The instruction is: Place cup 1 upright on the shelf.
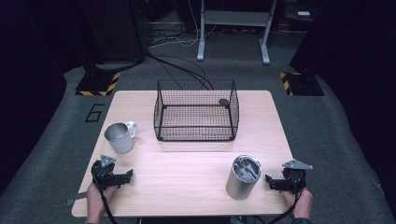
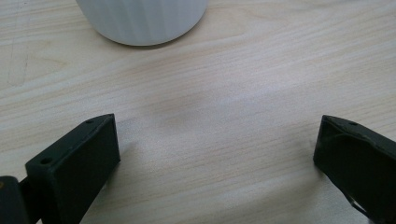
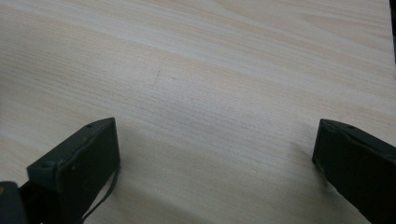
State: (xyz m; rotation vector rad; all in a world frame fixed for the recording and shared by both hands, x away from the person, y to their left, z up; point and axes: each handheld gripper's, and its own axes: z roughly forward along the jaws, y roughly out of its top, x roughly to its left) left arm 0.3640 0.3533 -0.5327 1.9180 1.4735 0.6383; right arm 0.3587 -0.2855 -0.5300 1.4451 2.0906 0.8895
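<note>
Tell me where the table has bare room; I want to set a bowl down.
Widest free patch: between the mug and steel tumbler, in front of the wire basket. Strips beside the basket are narrower. The near corners are crowded by the left tongs and right tongs.

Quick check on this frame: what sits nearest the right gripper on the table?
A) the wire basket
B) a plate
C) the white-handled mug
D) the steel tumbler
D: in the high view the steel tumbler stands upright just beside the right gripper, whose jaws stand open with nothing between them, while the mug is over by the left gripper and the wire basket sits farther back on the table.
</note>
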